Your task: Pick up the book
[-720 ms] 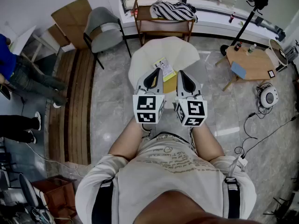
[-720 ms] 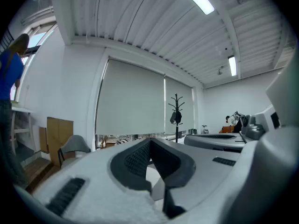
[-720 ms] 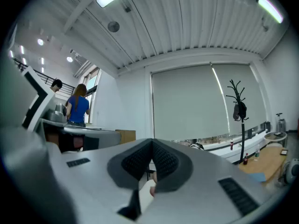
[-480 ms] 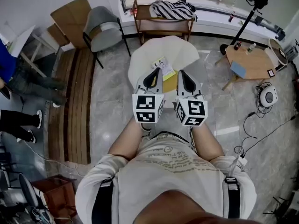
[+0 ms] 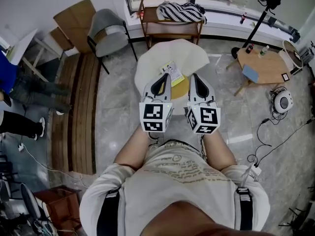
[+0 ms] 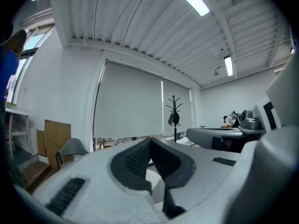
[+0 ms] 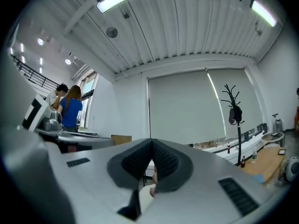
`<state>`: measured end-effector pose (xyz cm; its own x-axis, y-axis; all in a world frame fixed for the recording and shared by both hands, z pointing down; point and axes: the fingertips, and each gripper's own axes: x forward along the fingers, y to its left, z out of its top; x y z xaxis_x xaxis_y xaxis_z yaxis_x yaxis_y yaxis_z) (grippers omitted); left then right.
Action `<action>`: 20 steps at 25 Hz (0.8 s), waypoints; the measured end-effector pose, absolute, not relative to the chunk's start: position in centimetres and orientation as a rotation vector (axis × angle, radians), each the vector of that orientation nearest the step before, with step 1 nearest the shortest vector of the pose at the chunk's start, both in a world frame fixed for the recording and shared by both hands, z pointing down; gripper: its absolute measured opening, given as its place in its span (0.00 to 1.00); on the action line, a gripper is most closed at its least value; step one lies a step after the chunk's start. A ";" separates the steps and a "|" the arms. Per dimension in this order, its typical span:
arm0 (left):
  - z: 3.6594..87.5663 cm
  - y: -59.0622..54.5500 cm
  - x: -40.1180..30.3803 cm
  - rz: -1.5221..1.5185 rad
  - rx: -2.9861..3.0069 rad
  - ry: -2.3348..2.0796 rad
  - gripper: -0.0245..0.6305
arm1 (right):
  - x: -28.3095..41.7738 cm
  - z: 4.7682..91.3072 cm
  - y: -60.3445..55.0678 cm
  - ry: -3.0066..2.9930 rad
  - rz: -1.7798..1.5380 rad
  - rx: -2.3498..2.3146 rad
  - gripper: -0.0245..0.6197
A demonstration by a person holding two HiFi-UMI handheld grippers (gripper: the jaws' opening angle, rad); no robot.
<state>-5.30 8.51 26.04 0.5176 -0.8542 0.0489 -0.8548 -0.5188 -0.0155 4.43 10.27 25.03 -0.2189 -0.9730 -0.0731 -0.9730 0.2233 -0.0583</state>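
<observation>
A yellow book (image 5: 175, 77) with a white printed cover lies on a round white table (image 5: 147, 65), seen in the head view, partly hidden behind my grippers. My left gripper (image 5: 166, 76) hovers level over the table's near side with its jaws shut and empty. My right gripper (image 5: 193, 77) hangs beside it, also level, jaws shut on nothing. Both gripper views look out across the room, their jaws (image 6: 150, 149) (image 7: 152, 148) pressed together, and the book is not in them.
A grey chair (image 5: 107, 31) and a wooden bench (image 5: 170, 26) with a striped cloth (image 5: 183, 10) stand beyond the table. A small wooden table (image 5: 268, 65) and a tripod (image 5: 256, 26) are at right. People (image 5: 15, 82) stand at far left. Cables (image 5: 268, 141) trail over the floor.
Both grippers stay almost where they were, hovering over the table. The people at the far left have shifted a little.
</observation>
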 end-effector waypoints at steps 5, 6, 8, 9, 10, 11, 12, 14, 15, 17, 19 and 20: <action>26.1 8.8 -4.4 0.085 2.742 -1.529 0.07 | 5.0 25.0 10.4 2.380 0.005 -1.892 0.08; 26.1 8.8 -4.1 0.084 2.745 -1.525 0.07 | 5.3 25.1 10.3 2.381 0.002 -1.891 0.08; 26.1 8.8 -3.4 0.085 2.748 -1.522 0.07 | 6.0 25.3 10.2 2.387 -0.007 -1.883 0.08; 26.1 8.8 -3.1 0.087 2.748 -1.524 0.07 | 6.3 25.4 10.2 2.390 -0.013 -1.876 0.08; 26.2 8.8 -2.7 0.089 2.748 -1.526 0.07 | 6.7 25.6 10.1 2.393 -0.020 -1.870 0.08; 26.2 8.8 -2.3 0.091 2.746 -1.530 0.07 | 7.2 25.7 10.1 2.396 -0.026 -1.864 0.08; 26.3 8.8 -1.9 0.090 2.745 -1.533 0.07 | 7.6 25.8 10.0 2.398 -0.030 -1.859 0.08; 26.4 8.7 -1.1 0.081 2.735 -1.535 0.07 | 8.4 25.8 10.0 2.405 -0.033 -1.851 0.08; 26.4 8.6 -0.8 0.073 2.724 -1.535 0.07 | 8.7 25.8 10.0 2.410 -0.031 -1.846 0.08; 26.4 8.5 -0.1 0.056 2.707 -1.546 0.07 | 9.5 25.8 9.9 2.420 -0.025 -1.833 0.08; 26.4 8.5 0.4 0.054 2.704 -1.572 0.07 | 10.4 26.0 9.9 2.425 -0.030 -1.825 0.08; 26.5 8.6 0.6 0.057 2.704 -1.583 0.07 | 10.8 26.3 9.8 2.427 -0.036 -1.823 0.08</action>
